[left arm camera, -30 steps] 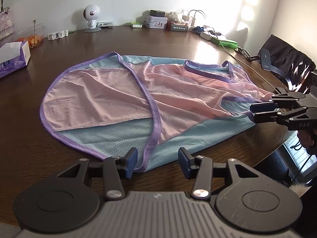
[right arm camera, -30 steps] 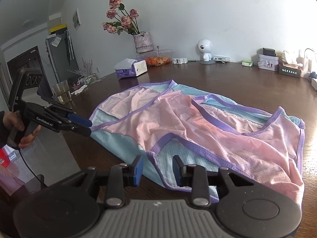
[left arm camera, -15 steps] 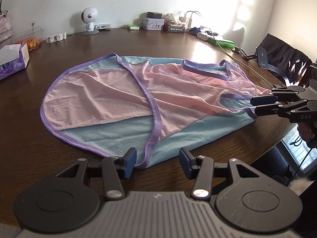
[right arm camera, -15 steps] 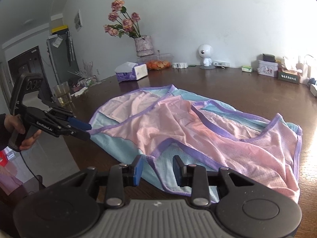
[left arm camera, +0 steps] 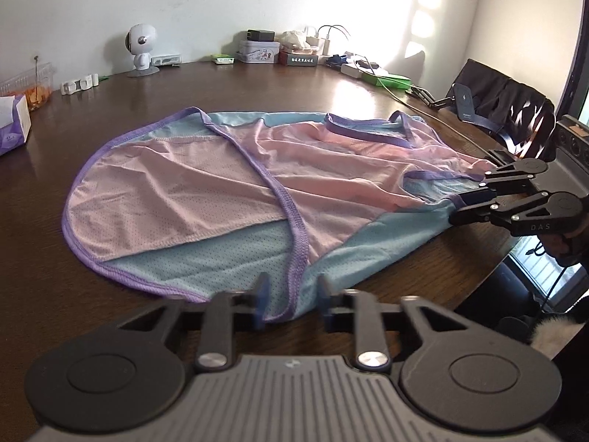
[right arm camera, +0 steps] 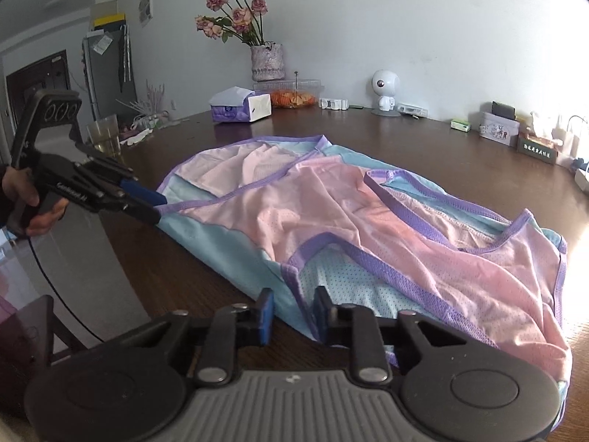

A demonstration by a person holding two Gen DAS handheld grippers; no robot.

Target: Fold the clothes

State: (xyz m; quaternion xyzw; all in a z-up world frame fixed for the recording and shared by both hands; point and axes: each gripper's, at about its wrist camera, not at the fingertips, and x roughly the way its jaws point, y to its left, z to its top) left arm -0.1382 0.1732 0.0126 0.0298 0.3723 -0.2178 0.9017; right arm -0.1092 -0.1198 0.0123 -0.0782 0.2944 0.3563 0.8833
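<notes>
A pink and light-blue mesh vest with purple trim lies spread on the dark wooden table; it also shows in the right wrist view. My left gripper is open, its jaws either side of the vest's near purple-edged corner. It shows in the right wrist view at the vest's left edge. My right gripper is open with its jaws around the vest's near blue and purple edge. In the left wrist view it sits at the vest's right end.
Along the far table edge stand a white robot figure, small boxes, cables and a green item. A tissue box, snack container and flower vase stand at the far left. A chair with dark cloth is at right.
Both grippers have moved forward, so the vest's near edges now lie between their jaws. The jaws have narrowed a little. The vest has stayed flat.
</notes>
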